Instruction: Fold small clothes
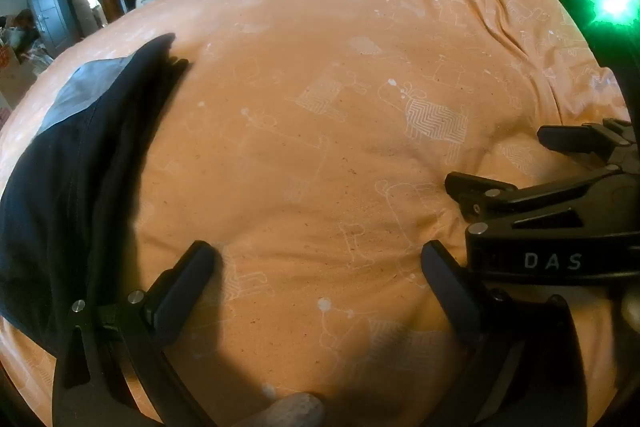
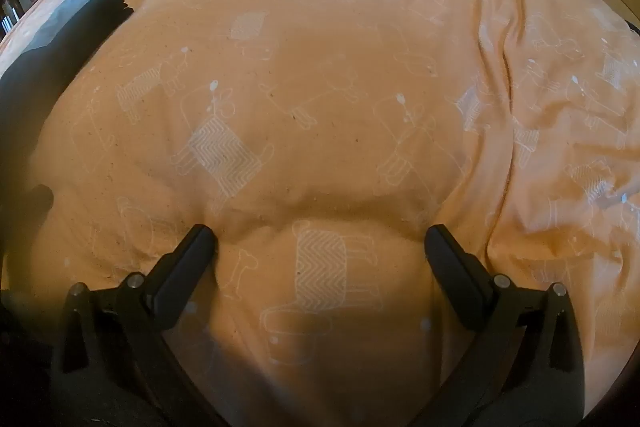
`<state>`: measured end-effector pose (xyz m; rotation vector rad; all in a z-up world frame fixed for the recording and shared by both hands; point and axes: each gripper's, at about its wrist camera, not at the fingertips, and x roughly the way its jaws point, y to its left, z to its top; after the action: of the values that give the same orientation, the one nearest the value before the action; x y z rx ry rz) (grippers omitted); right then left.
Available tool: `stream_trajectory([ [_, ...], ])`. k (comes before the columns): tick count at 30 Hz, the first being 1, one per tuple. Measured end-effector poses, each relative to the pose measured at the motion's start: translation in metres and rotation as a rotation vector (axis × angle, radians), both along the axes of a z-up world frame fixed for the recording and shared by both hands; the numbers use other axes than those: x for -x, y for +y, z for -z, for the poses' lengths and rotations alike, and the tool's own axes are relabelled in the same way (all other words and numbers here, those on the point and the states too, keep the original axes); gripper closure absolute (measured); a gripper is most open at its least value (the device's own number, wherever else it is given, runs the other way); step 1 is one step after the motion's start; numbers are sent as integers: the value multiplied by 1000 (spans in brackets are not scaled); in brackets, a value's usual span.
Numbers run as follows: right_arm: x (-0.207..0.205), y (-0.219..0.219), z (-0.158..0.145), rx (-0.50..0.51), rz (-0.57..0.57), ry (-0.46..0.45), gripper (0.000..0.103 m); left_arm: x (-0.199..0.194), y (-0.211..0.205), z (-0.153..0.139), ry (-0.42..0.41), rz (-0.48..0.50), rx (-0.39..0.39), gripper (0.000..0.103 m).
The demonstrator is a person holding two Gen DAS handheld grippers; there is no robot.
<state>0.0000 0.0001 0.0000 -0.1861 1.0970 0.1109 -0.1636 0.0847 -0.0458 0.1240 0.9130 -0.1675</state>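
Two black fingers of the left gripper point(image 1: 318, 259) are sitting nearest the lens in the left wrist view, spread wide with nothing between them, so the jaws are released above the orange bedspread point(image 1: 320, 107), which is printed with faint white animal outlines and is lying over a bed. A dark navy garment point(image 1: 76, 163), the small piece of clothing for the task, is lying flat on the bedspread to the left of the left gripper, apart from its fingers, with a grey panel point(image 1: 80, 91) showing at its far end. At the right edge of this view the right gripper point(image 1: 516, 163) is reaching in from the side, its body bearing the letters DAS, its jaws standing apart and empty over the bedspread. A green light point(image 1: 612, 5) is glowing at the upper right, and a cluttered room with a door is showing beyond the far edge of the bed. In the right wrist view the right gripper point(image 2: 320, 239) is hovering low over the bedspread point(image 2: 340, 47) with its fingers splayed and gripping nothing; the cloth between them is bunching into a soft ridge. The dark garment point(image 2: 52, 39) is lying far off at the left edge of this view, well apart from these fingers, and long creases are running down the bedspread on the right.
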Motion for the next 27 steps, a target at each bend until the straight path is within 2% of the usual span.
stream_trajectory([
  [11, 0, 1, 0, 0, -1, 1, 0, 0, 0, 0, -5, 0, -8, 0],
  [16, 0, 3, -6, 5, -24, 36, 0, 3, -3, -5, -5, -3, -21, 1],
  [20, 3, -4, -11, -14, -53, 73, 0, 17, -43, -16, -54, 136, -4, 0],
  [22, 5, -6, -7, -26, -38, 49, 0, 11, -64, -8, -57, 155, -70, 0],
  [25, 6, -5, -4, -39, 2, 16, 0, -11, -60, 10, -12, 145, 16, 0],
  [27, 7, -4, -5, -50, 2, 1, 0, -17, -58, 17, 8, 144, 30, 0],
])
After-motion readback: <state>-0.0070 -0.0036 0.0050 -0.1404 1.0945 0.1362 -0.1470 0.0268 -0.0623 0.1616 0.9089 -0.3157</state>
